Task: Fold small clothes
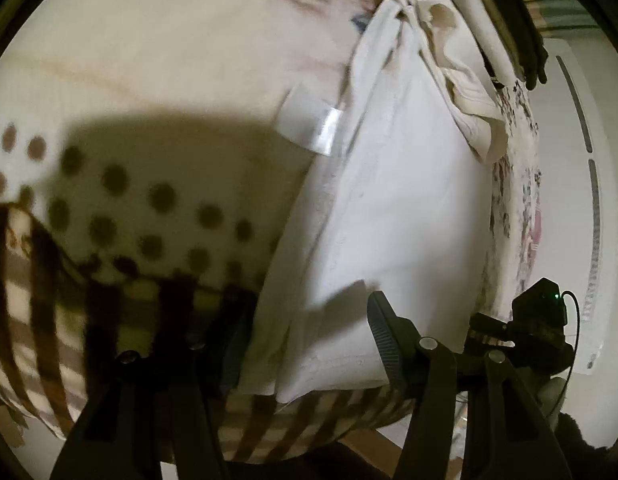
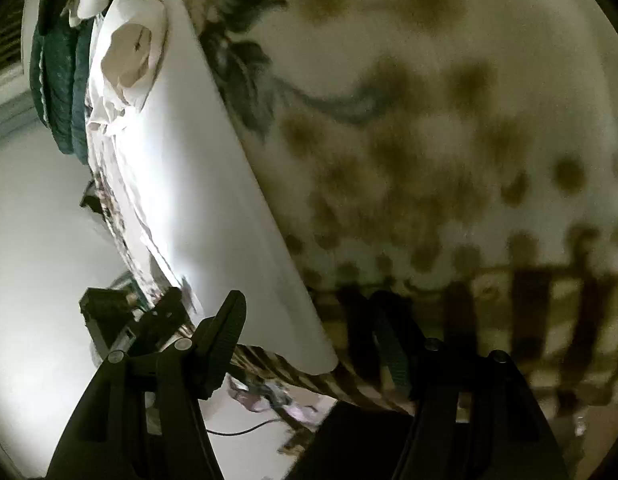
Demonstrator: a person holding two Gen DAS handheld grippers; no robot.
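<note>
With both claws spread, left claw (image 1: 305, 340) and right claw (image 2: 309, 332) empty over the white folded cotton garment (image 1: 389, 208) at the near edge of the patterned bed cover (image 1: 149, 80), we risk snagging only its top layer and undoing the fold.

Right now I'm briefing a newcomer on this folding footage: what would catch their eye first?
The bright white garment lying long across the bedding, glaring under the light in both views. Beside it the cream bedspread with brown dots, its striped border nearest the cameras. Both the left gripper and the right gripper stand open at the garment's near end.
</note>
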